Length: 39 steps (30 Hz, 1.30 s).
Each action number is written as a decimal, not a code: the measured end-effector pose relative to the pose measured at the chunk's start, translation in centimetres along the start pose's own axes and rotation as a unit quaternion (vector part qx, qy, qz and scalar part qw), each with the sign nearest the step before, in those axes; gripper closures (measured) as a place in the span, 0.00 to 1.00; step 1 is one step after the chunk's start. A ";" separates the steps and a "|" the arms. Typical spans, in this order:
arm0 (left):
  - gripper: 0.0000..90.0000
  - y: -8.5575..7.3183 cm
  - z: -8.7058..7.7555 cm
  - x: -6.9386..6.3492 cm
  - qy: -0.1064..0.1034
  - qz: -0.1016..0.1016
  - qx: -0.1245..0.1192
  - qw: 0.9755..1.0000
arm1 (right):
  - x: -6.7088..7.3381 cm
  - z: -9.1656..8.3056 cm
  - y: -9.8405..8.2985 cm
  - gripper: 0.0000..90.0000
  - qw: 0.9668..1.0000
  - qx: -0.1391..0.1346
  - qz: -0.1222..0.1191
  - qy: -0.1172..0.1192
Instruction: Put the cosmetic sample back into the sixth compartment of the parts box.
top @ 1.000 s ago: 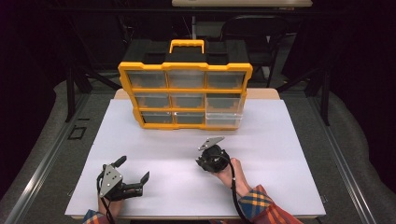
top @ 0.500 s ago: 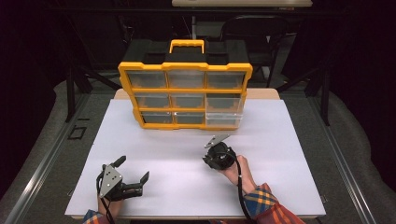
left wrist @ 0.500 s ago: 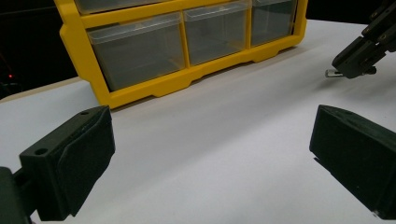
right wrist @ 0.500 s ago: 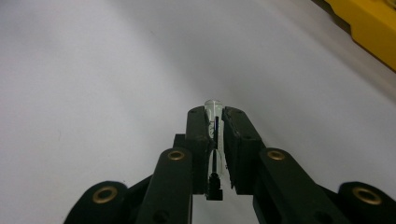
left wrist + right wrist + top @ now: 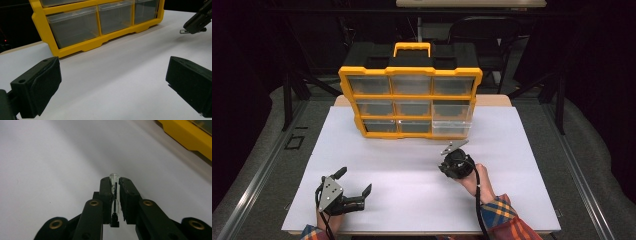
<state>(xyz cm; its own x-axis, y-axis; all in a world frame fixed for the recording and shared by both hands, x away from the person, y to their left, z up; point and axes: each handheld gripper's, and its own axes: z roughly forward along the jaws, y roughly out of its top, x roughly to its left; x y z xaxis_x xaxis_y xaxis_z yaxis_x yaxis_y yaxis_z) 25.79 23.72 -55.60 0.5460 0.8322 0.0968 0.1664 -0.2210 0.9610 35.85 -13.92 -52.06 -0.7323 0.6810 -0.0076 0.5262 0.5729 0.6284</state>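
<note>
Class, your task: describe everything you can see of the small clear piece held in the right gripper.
The small clear piece is slim and tube-like, seemingly of transparent glass or plastic, with a rounded tip that pokes just beyond the jaw ends. A thin dark line runs along its inside down to a black base near the jaw roots. It lies lengthwise between the two black pads of the right gripper, which are shut on it from both sides. It hangs above the white table, touching nothing else. What it is exactly cannot be told.
</note>
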 end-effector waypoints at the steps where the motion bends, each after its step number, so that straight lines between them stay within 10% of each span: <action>1: 0.00 0.0 0.0 0.0 0.000 0.001 0.000 1.000 | -0.1 -0.1 -0.1 0.89 1.000 -0.001 0.002 -0.001; 39: 0.00 0.0 0.0 -0.1 -0.001 0.001 0.003 1.000 | -4.6 -3.0 -1.3 0.89 0.998 0.037 0.043 -0.029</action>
<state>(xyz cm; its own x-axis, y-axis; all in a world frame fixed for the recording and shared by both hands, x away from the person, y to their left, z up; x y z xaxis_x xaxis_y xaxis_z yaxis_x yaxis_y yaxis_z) 25.76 23.62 -55.63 0.5474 0.8311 0.0980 0.1701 -0.2251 0.9594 37.23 -19.17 -50.47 -0.6576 0.7534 -0.0022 0.6183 0.5413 0.5698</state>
